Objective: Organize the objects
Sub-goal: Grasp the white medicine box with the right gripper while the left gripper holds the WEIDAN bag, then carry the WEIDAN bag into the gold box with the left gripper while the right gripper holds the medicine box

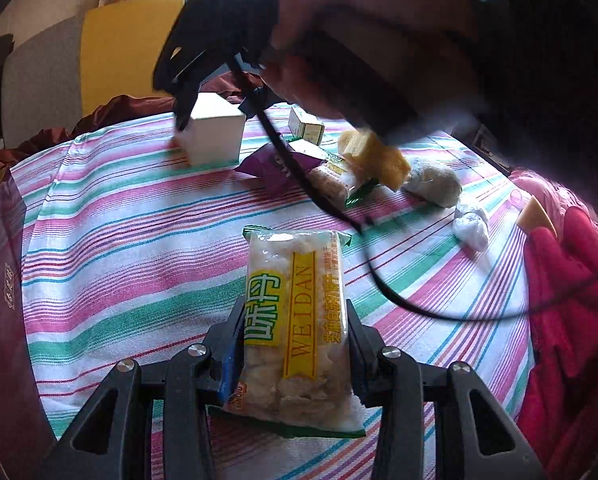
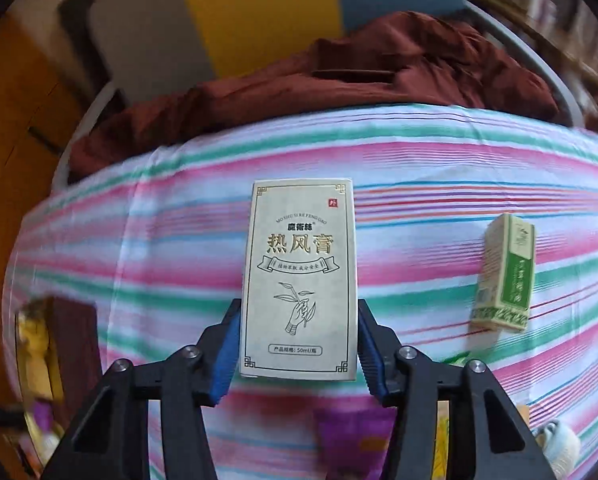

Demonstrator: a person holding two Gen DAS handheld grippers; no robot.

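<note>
My left gripper [image 1: 295,344] is shut on a clear cracker packet [image 1: 299,304] with a yellow and green label, held just above the striped tablecloth [image 1: 139,240]. My right gripper [image 2: 299,344] has its blue pads against both sides of an upright cream box [image 2: 299,280] with gold lettering. In the left wrist view that box [image 1: 215,136] stands at the far side of the table, with the right gripper [image 1: 217,108] and a hand over it.
A small green and white box [image 2: 505,276] lies right of the cream box. A purple packet [image 1: 279,164], another cracker packet [image 1: 333,180], a yellow lump [image 1: 379,156] and white bundles [image 1: 435,184] lie mid-table. A black cable [image 1: 319,192] crosses them. A dark red box [image 1: 3,280] stands left, red clothing [image 1: 571,300] right.
</note>
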